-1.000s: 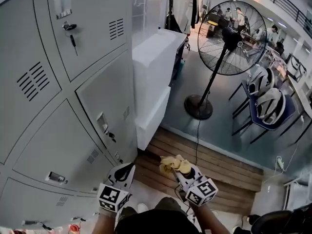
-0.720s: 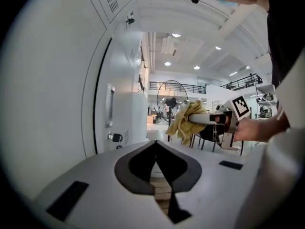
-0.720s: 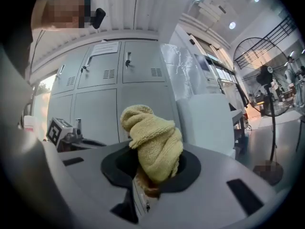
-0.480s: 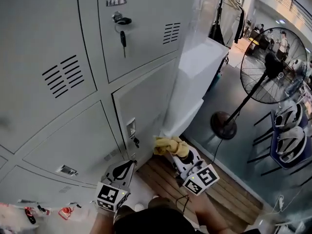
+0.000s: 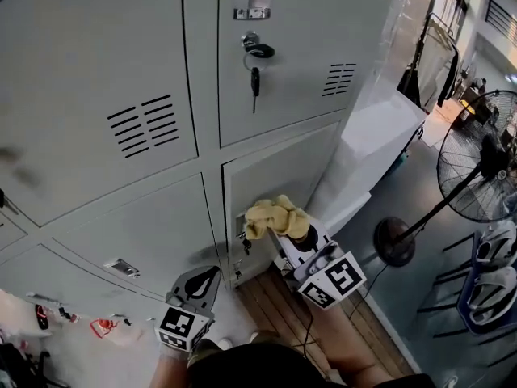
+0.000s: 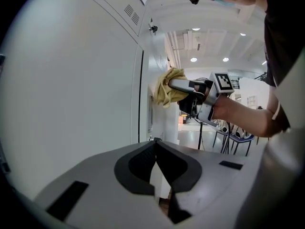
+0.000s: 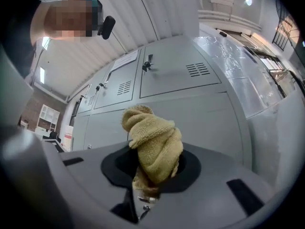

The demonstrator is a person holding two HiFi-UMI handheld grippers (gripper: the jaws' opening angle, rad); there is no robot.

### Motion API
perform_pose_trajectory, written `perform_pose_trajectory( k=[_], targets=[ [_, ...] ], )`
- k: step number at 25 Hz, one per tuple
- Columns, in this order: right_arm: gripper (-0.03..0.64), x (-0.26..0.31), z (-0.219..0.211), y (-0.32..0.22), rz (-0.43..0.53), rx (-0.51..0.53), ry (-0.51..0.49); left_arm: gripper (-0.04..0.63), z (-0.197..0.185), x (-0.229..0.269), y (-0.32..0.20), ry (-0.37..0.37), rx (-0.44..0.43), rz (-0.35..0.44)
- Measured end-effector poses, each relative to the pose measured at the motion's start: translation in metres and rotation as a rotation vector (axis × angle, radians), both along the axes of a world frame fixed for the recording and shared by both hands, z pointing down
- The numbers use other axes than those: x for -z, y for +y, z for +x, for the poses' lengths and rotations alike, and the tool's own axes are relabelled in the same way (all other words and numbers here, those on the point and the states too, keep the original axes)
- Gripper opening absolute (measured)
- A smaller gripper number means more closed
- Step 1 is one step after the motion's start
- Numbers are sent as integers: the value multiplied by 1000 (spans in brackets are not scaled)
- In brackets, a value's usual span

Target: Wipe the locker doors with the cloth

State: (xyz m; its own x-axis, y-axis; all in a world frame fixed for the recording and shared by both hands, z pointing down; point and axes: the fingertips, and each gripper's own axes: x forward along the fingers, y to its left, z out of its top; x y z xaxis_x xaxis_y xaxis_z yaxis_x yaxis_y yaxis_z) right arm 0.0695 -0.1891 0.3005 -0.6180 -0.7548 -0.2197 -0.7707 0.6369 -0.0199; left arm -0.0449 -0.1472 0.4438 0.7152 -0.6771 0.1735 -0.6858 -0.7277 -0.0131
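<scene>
Grey metal lockers fill the left and top of the head view. My right gripper (image 5: 284, 229) is shut on a bunched yellow cloth (image 5: 271, 215), and the cloth rests against the lower right locker door (image 5: 279, 172) near its latch. In the right gripper view the cloth (image 7: 153, 147) bulges out between the jaws with the locker doors (image 7: 181, 80) behind it. My left gripper (image 5: 203, 281) hangs lower, close to the bottom locker, shut with nothing in it. The left gripper view shows the cloth (image 6: 167, 86) pressed to the door edge.
A key hangs in the lock of the upper right door (image 5: 254, 79). A white cabinet (image 5: 380, 144) stands right of the lockers. A black pedestal fan (image 5: 477, 168) and chairs (image 5: 493, 281) stand further right. Wooden planks (image 5: 275, 309) lie at the lockers' foot.
My view has swung left toward the lockers. The right gripper has carried the cloth up and left, from over the wooden planks to the lower right locker door. The left gripper has stayed low.
</scene>
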Motion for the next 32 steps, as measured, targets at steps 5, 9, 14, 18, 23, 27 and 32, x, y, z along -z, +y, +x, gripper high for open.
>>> perform_pose_trajectory(
  k=[5,9,14,18,23,27,32],
  targets=[
    [86,26,-14,-12,51,67,-7,9,-7,3,3,-2,69,6],
    [86,47,-23,-20,86,113,-22,9,-15,-5,10,-16,125,-16],
    [87,68,-35,-25,113,142,-41,9,-17,-1,18,-12,160,-5],
    [87,80,-46,-27,141,143,-51,9,-21,-3,23,-8,178,-6],
    [97,88,-53,-32,155,113,-57,9,-31,-4,27,4,200,-16],
    [97,90,-53,-35,171,102,-63,9,-36,-2,25,22,208,4],
    [92,90,-46,-38,189,77,-36,9,-35,4,17,39,212,26]
  ],
)
